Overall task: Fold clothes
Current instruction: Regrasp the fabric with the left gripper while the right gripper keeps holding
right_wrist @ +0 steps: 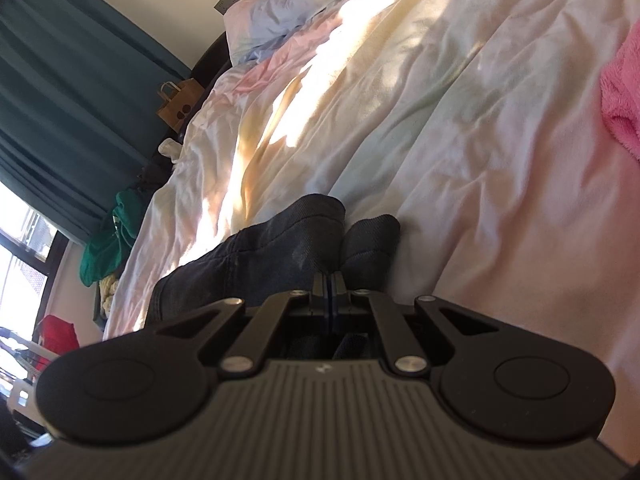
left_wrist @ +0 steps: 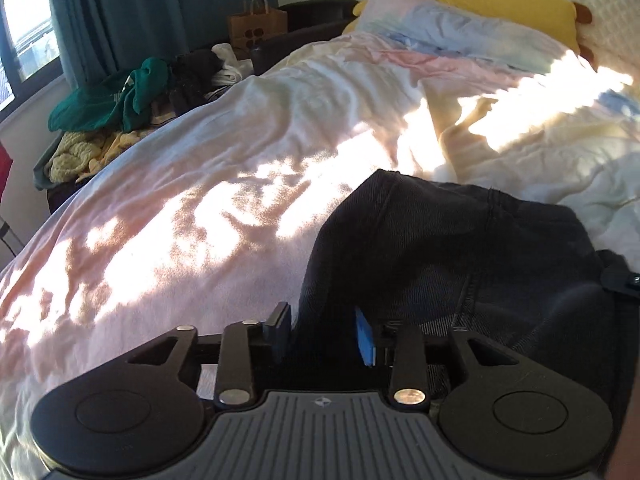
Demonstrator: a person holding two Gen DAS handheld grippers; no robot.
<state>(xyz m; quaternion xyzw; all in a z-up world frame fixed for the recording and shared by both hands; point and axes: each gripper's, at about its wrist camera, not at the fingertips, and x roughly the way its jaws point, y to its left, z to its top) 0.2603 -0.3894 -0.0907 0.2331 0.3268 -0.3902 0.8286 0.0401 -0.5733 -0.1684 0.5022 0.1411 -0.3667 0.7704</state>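
A dark denim-like garment [left_wrist: 460, 248] lies bunched on the pastel duvet [left_wrist: 200, 208] of a bed. My left gripper [left_wrist: 323, 334] stands open at the garment's near left edge. A fold of the dark cloth lies between its jaws, and the blue pad [left_wrist: 366, 338] shows bare beside it. In the right wrist view the same garment [right_wrist: 272, 248] rises in two humps around my right gripper [right_wrist: 328, 284]. That gripper's fingers are pressed together on a pinch of the cloth. The rest of the garment under both grippers is hidden.
Pillows [left_wrist: 440, 28] lie at the head of the bed. A heap of green, black and yellow clothes [left_wrist: 120, 96] and a paper bag [left_wrist: 256, 24] sit beyond the far side, by teal curtains [left_wrist: 140, 8]. A pink fluffy cloth [right_wrist: 624, 88] lies on the duvet [right_wrist: 480, 160] at right.
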